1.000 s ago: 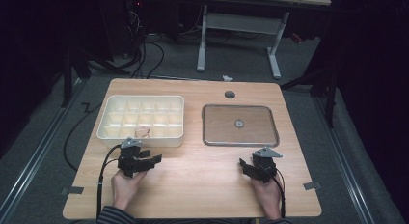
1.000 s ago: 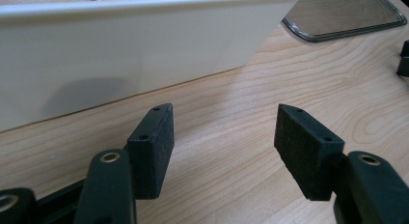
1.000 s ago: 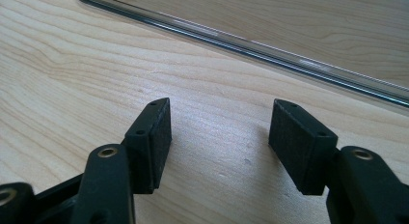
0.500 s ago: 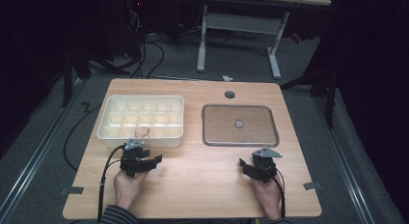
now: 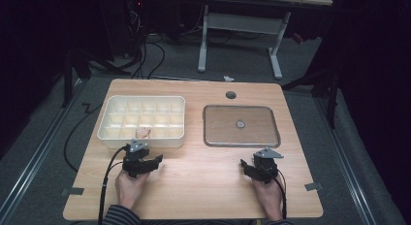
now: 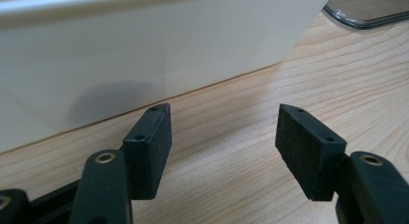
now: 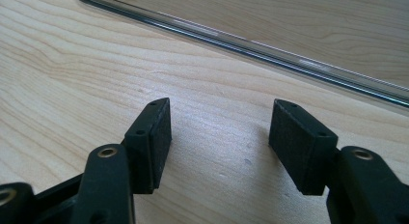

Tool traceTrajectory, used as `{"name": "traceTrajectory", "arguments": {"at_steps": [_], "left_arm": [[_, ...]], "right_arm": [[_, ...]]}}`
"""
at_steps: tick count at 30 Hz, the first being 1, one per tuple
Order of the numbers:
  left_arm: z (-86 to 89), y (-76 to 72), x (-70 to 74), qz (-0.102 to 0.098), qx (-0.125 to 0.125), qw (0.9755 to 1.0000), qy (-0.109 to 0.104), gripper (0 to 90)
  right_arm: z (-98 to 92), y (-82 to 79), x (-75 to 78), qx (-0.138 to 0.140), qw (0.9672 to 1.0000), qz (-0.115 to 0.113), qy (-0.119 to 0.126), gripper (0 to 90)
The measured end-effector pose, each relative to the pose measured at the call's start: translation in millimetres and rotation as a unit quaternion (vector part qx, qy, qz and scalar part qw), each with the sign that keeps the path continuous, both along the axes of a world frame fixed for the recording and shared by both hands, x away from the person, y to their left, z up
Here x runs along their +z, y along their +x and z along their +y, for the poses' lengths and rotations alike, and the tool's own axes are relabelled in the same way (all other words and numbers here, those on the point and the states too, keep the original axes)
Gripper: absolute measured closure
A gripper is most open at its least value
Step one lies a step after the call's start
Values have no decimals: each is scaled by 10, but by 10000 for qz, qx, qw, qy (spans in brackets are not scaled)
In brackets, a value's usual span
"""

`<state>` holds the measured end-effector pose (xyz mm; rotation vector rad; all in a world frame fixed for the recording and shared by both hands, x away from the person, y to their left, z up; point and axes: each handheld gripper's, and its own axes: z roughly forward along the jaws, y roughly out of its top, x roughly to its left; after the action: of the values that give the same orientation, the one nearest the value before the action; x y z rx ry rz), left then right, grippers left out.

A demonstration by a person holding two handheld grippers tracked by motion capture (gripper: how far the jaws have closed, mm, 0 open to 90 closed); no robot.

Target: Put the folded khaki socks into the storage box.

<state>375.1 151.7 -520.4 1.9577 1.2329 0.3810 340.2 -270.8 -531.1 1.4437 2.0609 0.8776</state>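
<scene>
Little changed since the earlier frame: left gripper (image 5: 151, 163) drawn back a touch from the white compartment box (image 5: 141, 137), right gripper (image 5: 248, 168) unmoved.

High view: left gripper resting on the wooden table (image 5: 198, 186), just short of the box's near wall, jaws apart and pointing toward the right. Small pale object (image 5: 143, 133) lying in a near-row compartment of the box, just beyond the left gripper, not touched. Right gripper on the table near the metal tray (image 5: 241, 138), just off its near right corner; small round piece (image 5: 240, 123) at the tray's middle.

Left gripper view: pads (image 6: 149, 147) wide apart, nothing between them but bare wood; box wall (image 6: 144, 60) close ahead, tray corner (image 6: 366, 14) at upper right.

Right gripper view: pads (image 7: 152, 142) likewise spread and empty, tray rim (image 7: 270, 48) running across just ahead.
</scene>
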Motion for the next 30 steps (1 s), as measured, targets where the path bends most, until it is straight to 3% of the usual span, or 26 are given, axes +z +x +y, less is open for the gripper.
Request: {"name": "traceTrajectory", "arguments": {"at_steps": [5, 11, 20, 26, 30], "left_arm": [[-13, 9, -23, -18, 22, 9999, 111, 384], [-16, 13, -50, -47, 60, 9999, 94, 385], [-33, 37, -118, -57, 85, 9995, 314, 385], [-51, 24, -141, -187, 79, 9990, 393, 378], [-98, 4, -156, -306, 80, 9977, 600, 356]], "right_arm": [[0, 0, 0, 1, 10000, -1, 1, 406], [0, 0, 0, 0, 10000, 1, 2, 406], [0, 0, 0, -1, 10000, 1, 1, 406], [0, 0, 0, 5, 10000, -3, -4, 406], [1, -1, 0, 2, 10000, 1, -1, 404]]}}
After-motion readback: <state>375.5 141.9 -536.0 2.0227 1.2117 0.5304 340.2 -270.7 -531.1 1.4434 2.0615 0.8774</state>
